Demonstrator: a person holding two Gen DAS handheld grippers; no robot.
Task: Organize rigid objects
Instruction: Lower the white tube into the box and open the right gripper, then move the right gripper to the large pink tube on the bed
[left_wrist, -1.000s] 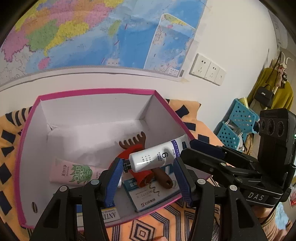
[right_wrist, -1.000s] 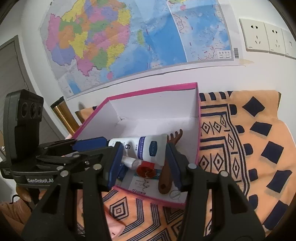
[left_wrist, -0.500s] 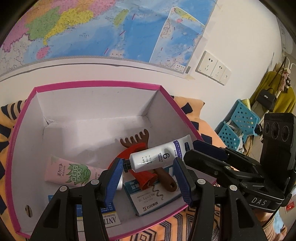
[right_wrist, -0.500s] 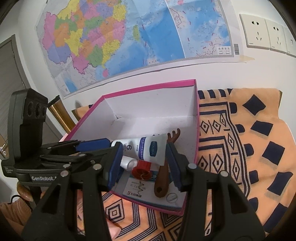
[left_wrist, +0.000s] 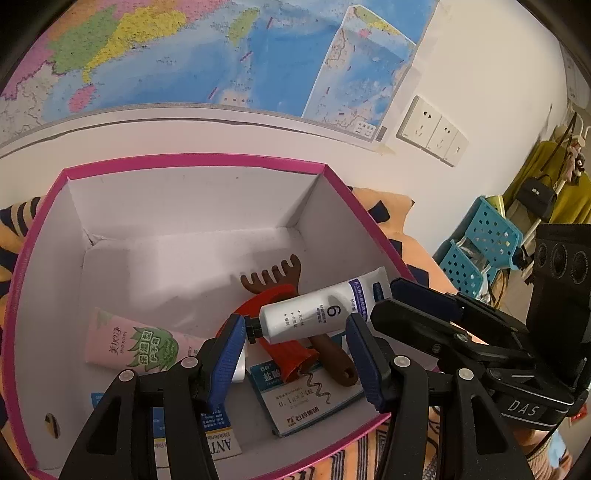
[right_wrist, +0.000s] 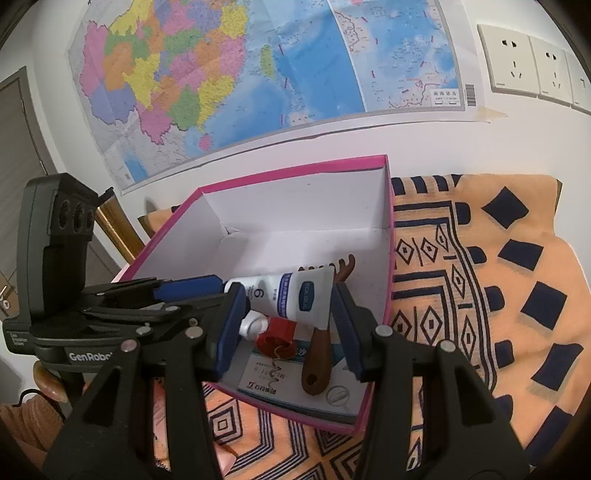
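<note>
Both grippers are pressing forward over the pink-rimmed box (left_wrist: 332, 177); its interior is filling more of the left wrist view, the near rim sliding toward the bottom edge; the white tube (left_wrist: 321, 314) is riding along with them, deeper above the red piece (left_wrist: 284, 350) and brown comb (left_wrist: 273, 277).

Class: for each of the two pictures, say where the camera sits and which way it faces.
Left wrist: sits on the left gripper, facing down into the pink box; the right gripper shows alongside.
Right wrist: sits on the right gripper, facing the box from its right; the left gripper shows alongside.
Shared: white tube, brown comb, wall map.
</note>
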